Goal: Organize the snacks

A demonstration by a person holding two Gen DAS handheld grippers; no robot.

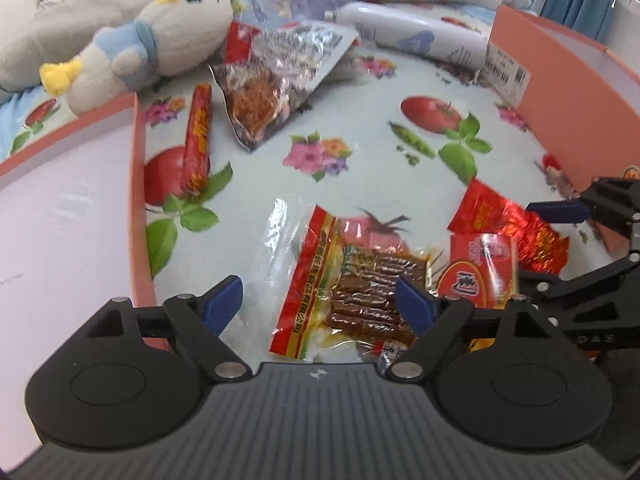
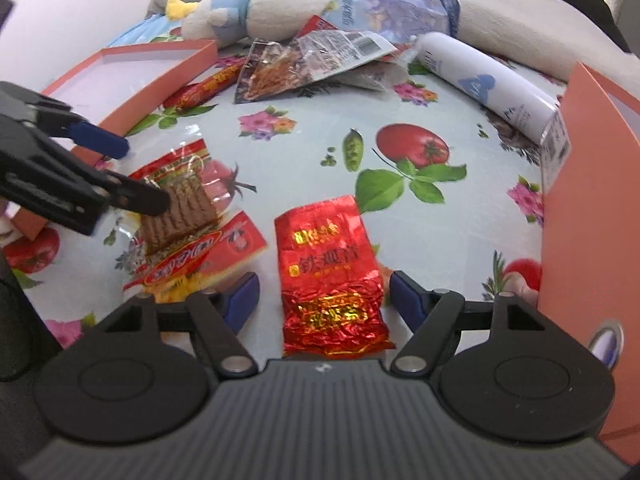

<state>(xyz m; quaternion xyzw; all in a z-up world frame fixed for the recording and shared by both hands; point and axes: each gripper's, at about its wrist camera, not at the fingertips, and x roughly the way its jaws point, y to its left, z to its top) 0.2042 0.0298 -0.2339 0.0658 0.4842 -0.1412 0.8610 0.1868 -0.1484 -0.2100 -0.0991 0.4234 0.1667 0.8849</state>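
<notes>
Two pink boxes [image 2: 132,76] flank the snack-strewn floral cloth [image 1: 360,120]. Both grabs look just about to start: the left gripper [image 1: 320,300], jaws apart, straddles the dried-tofu packet [image 1: 352,288]; the right gripper [image 2: 324,296], jaws apart, straddles the red foil tea packet [image 2: 328,264]. Next, I'd guess: lower, close.

The foil pack [image 2: 332,276] is crinkled, mirror-glossy red metallic film. The jerky pack [image 1: 352,284] is clear, shiny plastic with printed edges. The sausage [image 1: 198,136] wears tight glossy wrap. The bottle [image 2: 484,80] is smooth white plastic. The boxes [image 2: 592,216] look matt cardboard. The plush toy [image 1: 160,40] is fuzzy cloth. The printed bed cover [image 1: 360,172] has a slight sheen.
</notes>
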